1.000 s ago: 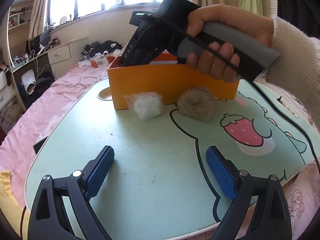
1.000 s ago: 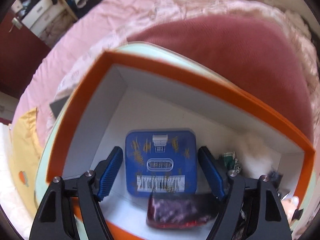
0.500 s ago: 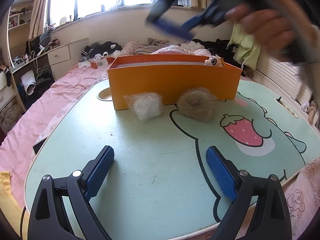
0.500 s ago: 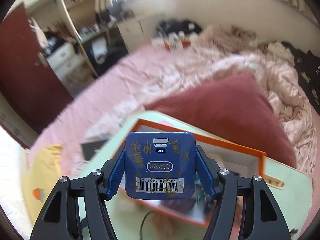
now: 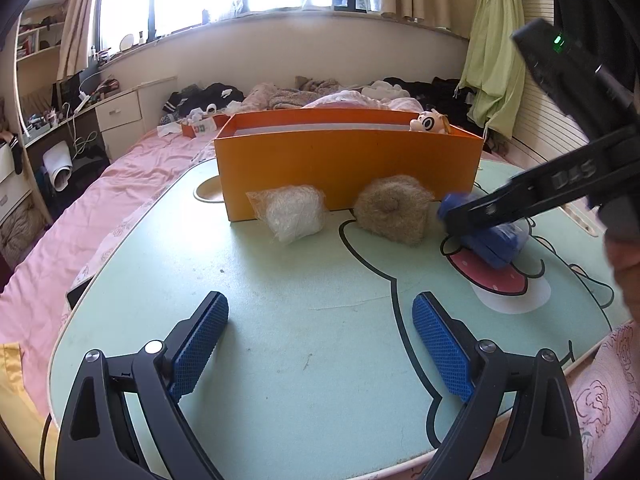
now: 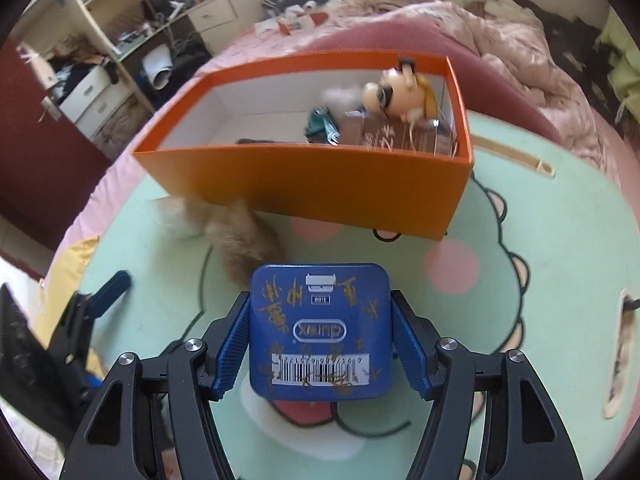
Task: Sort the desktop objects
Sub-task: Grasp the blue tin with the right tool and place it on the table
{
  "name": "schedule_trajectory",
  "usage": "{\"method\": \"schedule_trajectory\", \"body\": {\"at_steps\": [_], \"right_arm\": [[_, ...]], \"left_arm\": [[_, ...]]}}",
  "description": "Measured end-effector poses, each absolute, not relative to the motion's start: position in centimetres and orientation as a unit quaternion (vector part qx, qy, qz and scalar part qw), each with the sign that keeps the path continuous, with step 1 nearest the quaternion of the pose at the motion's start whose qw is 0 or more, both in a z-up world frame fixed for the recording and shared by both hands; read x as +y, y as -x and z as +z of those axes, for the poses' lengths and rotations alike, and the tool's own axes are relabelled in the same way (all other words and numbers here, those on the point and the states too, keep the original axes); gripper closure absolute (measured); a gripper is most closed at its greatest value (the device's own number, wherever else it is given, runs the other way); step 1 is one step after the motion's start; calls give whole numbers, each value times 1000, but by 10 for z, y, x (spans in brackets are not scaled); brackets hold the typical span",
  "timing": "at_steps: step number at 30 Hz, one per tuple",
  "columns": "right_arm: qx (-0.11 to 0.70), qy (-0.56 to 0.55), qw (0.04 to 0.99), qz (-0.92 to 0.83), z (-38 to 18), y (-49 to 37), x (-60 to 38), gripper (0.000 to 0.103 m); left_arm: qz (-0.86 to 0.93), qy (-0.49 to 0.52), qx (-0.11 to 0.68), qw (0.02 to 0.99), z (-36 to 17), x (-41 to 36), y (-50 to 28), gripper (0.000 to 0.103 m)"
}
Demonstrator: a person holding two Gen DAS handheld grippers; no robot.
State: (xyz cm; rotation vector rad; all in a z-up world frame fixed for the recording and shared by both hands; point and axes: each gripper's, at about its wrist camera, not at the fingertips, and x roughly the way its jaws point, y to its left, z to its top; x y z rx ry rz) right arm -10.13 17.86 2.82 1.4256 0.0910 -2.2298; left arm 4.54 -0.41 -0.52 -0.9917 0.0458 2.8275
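My right gripper [image 6: 320, 344] is shut on a blue tin [image 6: 320, 332] with gold writing and a barcode, held low over the green table [image 6: 540, 320] in front of the orange box [image 6: 304, 184]. In the left wrist view the right gripper [image 5: 472, 216] with the blue tin [image 5: 494, 240] sits at the right, over the strawberry print. My left gripper [image 5: 320, 344] is open and empty near the table's front edge. A clear plastic bundle [image 5: 292, 216] and a brown fuzzy ball [image 5: 392, 208] lie against the orange box [image 5: 344, 164].
The orange box holds a cartoon dog toy [image 6: 400, 92], a brown packet [image 6: 400, 136] and other small items. A round cup hole [image 5: 208, 192] is in the table left of the box. Pink bedding [image 5: 100, 200] surrounds the table.
My right gripper closed on the blue tin inside the box, lifted it out and brought it down over the table in front of the box. The left gripper has not moved.
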Motion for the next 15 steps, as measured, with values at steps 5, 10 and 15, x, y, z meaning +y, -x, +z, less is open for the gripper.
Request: {"method": "schedule_trajectory", "body": {"at_steps": [5,10,15], "right_arm": [[10,-492,252,-833,32,94,178,24],[21,-470,253,-845,32,63,187,16],[70,-452,223,-861,21,39,193,12]], "left_arm": [[941,330,15,73,-5,-4,-45,10],[941,330,14,74,-4,-3,-46,10],[936,344,-14,73,10,-13,-36,10]]}}
